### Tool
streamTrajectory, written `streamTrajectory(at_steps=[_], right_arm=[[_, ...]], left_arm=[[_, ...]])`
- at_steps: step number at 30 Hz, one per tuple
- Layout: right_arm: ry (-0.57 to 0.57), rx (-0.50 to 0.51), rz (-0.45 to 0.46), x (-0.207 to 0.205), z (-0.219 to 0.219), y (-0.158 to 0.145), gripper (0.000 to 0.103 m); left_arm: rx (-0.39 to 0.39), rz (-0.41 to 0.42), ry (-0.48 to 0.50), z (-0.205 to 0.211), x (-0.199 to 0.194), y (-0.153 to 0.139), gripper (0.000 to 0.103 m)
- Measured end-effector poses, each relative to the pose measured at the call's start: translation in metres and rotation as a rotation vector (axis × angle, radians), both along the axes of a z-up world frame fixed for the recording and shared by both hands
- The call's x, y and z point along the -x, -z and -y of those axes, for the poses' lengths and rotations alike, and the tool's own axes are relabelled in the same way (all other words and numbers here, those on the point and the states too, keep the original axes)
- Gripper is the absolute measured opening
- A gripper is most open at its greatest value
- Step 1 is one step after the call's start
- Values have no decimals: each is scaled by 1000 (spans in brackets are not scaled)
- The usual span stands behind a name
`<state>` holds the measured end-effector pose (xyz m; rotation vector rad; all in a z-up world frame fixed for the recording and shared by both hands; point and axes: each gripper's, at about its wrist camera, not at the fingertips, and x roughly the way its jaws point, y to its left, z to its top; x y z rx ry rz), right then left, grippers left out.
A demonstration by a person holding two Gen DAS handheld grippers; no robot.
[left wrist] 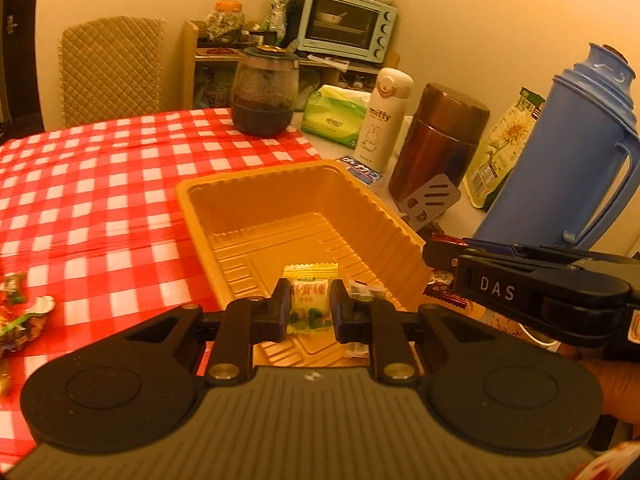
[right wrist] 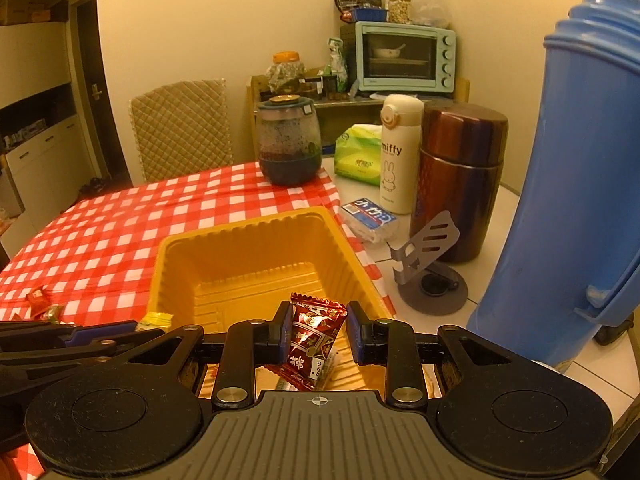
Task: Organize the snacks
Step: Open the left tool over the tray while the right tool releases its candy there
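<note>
Above the near rim of the orange tray (left wrist: 304,196), both tools are poised with a sweet apiece, each angled down toward the tray's mouth, which I read as the carry-in step just short of release. The left tool (left wrist: 310,312) is clamped nearly shut on a yellow-and-white wrapped candy (left wrist: 310,300), held by its middle so the crimped ends hang free. The right tool (right wrist: 314,334) is closed on a dark red wrapped candy (right wrist: 314,340), gripped the same way; in the left wrist view it reaches in from 3 o'clock beside the tray.

Inside the tray I can make out no loose sweets on the ribbed floor, though the near end is hidden behind the tools, so it may be empty or nearly so. More wrapped snacks (left wrist: 20,312) lie on the checked cloth of the bench (left wrist: 100,184) at 9 o'clock, well apart from the tray, presumably still to be gathered.

At 12 o'clock stands a lidded glass jar (left wrist: 265,94) with dark contents in its lower part. A blue thermos (left wrist: 560,152) and a brown flask (left wrist: 438,144) stand at 2 o'clock, both closed, contents unseen.
</note>
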<state>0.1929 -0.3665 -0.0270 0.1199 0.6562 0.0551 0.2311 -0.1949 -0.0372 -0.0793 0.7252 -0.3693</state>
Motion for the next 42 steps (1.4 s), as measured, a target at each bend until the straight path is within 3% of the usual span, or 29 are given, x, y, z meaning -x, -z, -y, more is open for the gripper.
streamTrajectory(at_steps=[15, 21, 23, 25, 42], right_arm=[[-29, -28, -9, -5, -6, 6, 29], [-70, -87, 11, -11, -12, 1, 29], [-82, -111, 12, -13, -13, 1, 34], [-71, -121, 31, -10, -12, -1, 60], [-74, -110, 22, 42, -40, -35, 61]], left_arm=[[-3, -18, -120, -47, 5, 5, 22], [5, -17, -134, -54, 7, 4, 22], [4, -19, -136, -55, 8, 4, 24], [5, -22, -139, -58, 10, 5, 24], [-3, 25, -207, -93, 61, -30, 29]])
